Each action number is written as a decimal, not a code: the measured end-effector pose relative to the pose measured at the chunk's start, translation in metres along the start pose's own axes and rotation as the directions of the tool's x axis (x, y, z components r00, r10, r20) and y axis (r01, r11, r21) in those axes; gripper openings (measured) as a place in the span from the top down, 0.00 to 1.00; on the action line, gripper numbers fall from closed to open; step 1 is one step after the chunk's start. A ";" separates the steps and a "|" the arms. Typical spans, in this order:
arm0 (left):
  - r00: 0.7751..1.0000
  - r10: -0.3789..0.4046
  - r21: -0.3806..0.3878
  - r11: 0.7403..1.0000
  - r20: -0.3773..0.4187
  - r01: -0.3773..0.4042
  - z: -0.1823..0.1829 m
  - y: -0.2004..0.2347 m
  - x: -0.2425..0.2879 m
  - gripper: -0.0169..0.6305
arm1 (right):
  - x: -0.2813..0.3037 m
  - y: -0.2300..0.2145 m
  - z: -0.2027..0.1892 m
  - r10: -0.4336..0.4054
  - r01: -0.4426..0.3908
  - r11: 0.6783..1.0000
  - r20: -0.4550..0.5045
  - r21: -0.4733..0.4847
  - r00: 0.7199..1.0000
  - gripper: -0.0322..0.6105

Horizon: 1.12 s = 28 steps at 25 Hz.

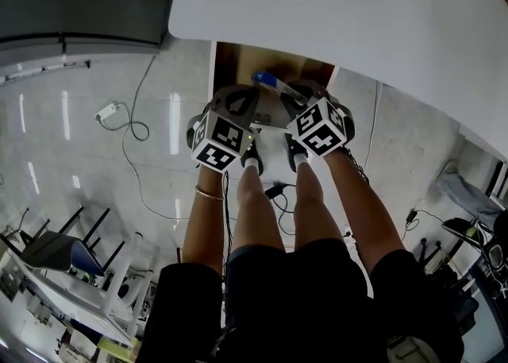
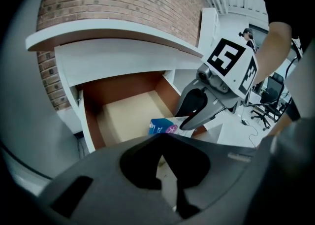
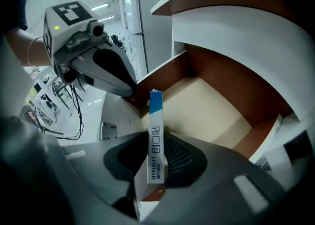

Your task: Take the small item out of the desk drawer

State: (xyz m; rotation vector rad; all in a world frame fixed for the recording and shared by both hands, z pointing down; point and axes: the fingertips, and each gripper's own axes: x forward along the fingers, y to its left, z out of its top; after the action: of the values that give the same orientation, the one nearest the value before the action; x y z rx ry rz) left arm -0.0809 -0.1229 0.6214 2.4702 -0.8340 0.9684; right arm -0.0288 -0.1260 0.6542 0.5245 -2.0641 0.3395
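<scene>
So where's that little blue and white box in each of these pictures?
Head view: near the middle, the box pokes out above the drawer.
Left gripper view: centre, at the tip of the right gripper.
Right gripper view: centre, upright, gripped between the jaws.
Shared landmark: the open brown drawer, just behind the box in all three.
</scene>
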 end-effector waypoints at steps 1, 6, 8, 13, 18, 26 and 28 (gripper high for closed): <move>1.000 0.008 -0.017 1.000 0.009 -0.008 0.001 0.001 -0.003 0.97 | -0.003 0.000 0.001 -0.001 0.001 1.000 0.008 0.015 1.000 0.78; 0.998 0.032 -0.108 0.994 0.053 -0.026 0.015 0.005 -0.026 0.97 | -0.024 0.003 0.006 -0.003 -0.001 0.996 0.051 0.090 0.999 0.78; 0.997 0.048 -0.120 0.992 0.062 -0.040 0.020 0.007 -0.035 0.97 | -0.033 0.003 0.010 -0.009 0.001 0.994 0.071 0.111 0.997 0.78; 0.990 0.089 -0.163 0.984 0.105 -0.071 0.035 0.009 -0.055 0.97 | -0.053 0.006 0.018 -0.015 -0.006 0.985 0.122 0.172 0.992 0.78; 0.987 0.100 -0.174 0.982 0.129 -0.077 0.052 0.003 -0.070 0.97 | -0.077 0.007 0.026 -0.028 -0.009 0.975 0.164 0.223 0.986 0.78; 0.979 0.121 -0.181 0.979 0.163 -0.091 0.078 -0.008 -0.099 0.97 | -0.117 0.005 0.035 -0.065 -0.003 0.959 0.228 0.285 0.972 0.78; 0.976 0.130 -0.187 0.978 0.173 -0.097 0.084 -0.009 -0.107 0.97 | -0.126 0.004 0.038 -0.073 -0.003 0.954 0.241 0.300 0.968 0.78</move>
State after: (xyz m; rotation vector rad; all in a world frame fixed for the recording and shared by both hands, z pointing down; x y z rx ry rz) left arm -0.0969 -0.1170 0.4863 2.4044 -1.0829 0.6740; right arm -0.0004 -0.1101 0.5265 0.8221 -2.2561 0.5962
